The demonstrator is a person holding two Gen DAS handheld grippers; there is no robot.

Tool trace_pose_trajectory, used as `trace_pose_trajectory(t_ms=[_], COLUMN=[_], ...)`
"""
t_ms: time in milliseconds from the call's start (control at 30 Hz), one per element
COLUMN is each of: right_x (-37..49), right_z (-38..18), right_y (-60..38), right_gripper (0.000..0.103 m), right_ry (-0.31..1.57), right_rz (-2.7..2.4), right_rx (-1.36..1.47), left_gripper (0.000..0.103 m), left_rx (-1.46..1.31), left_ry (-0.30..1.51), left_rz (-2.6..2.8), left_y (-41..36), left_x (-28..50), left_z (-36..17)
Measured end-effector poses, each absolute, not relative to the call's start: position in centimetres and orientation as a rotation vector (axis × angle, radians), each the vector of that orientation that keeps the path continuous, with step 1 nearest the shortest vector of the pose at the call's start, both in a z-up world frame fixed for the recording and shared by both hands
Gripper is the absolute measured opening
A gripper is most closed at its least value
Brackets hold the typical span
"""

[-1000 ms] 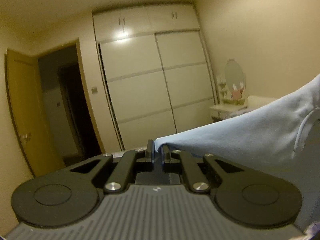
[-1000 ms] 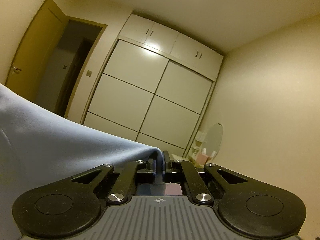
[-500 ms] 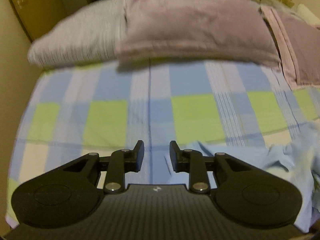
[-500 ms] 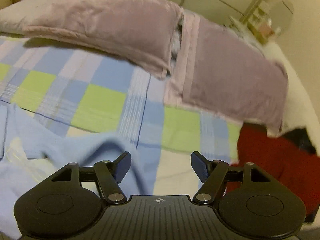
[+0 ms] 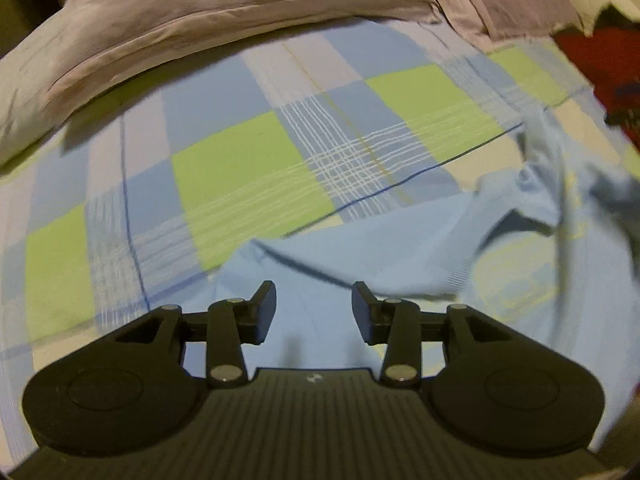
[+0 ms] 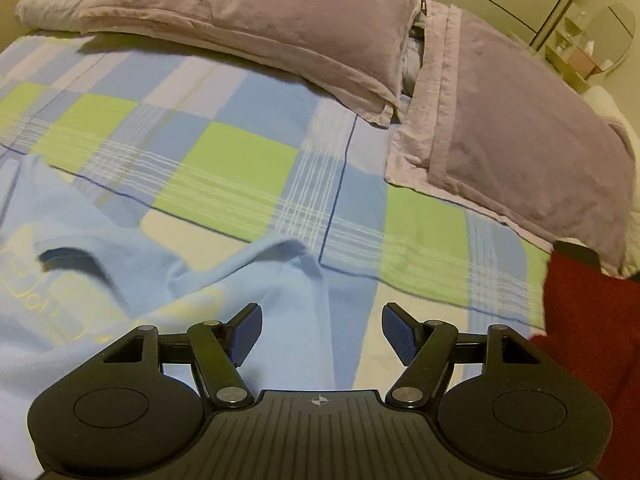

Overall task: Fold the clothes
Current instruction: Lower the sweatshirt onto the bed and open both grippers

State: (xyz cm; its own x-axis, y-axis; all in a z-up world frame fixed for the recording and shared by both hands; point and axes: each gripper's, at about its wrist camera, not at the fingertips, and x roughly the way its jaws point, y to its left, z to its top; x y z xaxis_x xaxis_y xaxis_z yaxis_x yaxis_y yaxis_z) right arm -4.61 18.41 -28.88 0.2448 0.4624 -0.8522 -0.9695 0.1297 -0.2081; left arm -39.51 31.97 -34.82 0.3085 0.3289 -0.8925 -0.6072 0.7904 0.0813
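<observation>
A light blue garment with a pale yellow print lies rumpled on the checked bed sheet. It also shows in the right wrist view, spread across the lower left. My left gripper is open and empty, just above the garment's near left part. My right gripper is open wide and empty, over the garment's right edge.
Two mauve pillows lie along the far side of the bed. A red garment lies at the bed's right edge, also in the left wrist view. A wardrobe and a small dresser stand beyond.
A second ago both grippers held the blue garment up in the air, shut on its edge. They have since let go, opened, and tilted down; the garment now lies on the bed.
</observation>
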Motion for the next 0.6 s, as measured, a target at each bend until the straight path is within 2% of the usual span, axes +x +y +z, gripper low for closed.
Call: trace_pose_trajectory(t_ms=[133, 233, 433, 500, 533, 567, 600], right_x=[-3.7, -2.7, -0.8, -0.3, -0.1, 0.0, 0.1], right_z=[-31.9, -34.4, -39.4, -40.4, -40.7, -40.8, -40.9], right_y=[19.9, 22.3, 25.4, 25.7, 25.7, 25.6, 25.5], right_gripper=[0.07, 0.069, 0.069, 0.06, 0.04, 0.028, 0.027], right_ry=[0.696, 0.675, 0.729, 0.773, 0.798, 0.817, 0.823], right_rz=[1.253, 1.341, 1.502, 1.537, 1.554, 1.565, 1.568], right_rx=[-0.905, -0.948, -1.018, -0.995, -0.984, -0.974, -0.967], left_gripper=[0.045, 0.046, 0.053, 0.053, 0.053, 0.053, 0.051], left_rx=[-0.205, -0.172, -0.325, -0.33, -0.328, -0.319, -0.31], left_ry=[1.083, 1.123, 1.152, 1.136, 1.132, 1.131, 1.128], left_rz=[0.582, 0.52, 0.407, 0.392, 0.385, 0.378, 0.369], left_y=[36.2, 38.8, 42.2, 42.5, 42.6, 42.7, 42.9], left_x=[-37.9, -37.3, -38.2, -38.7, -38.9, -39.2, -39.5], left_z=[-38.1, -40.8, -44.5, -44.5, -44.4, -44.2, -44.0])
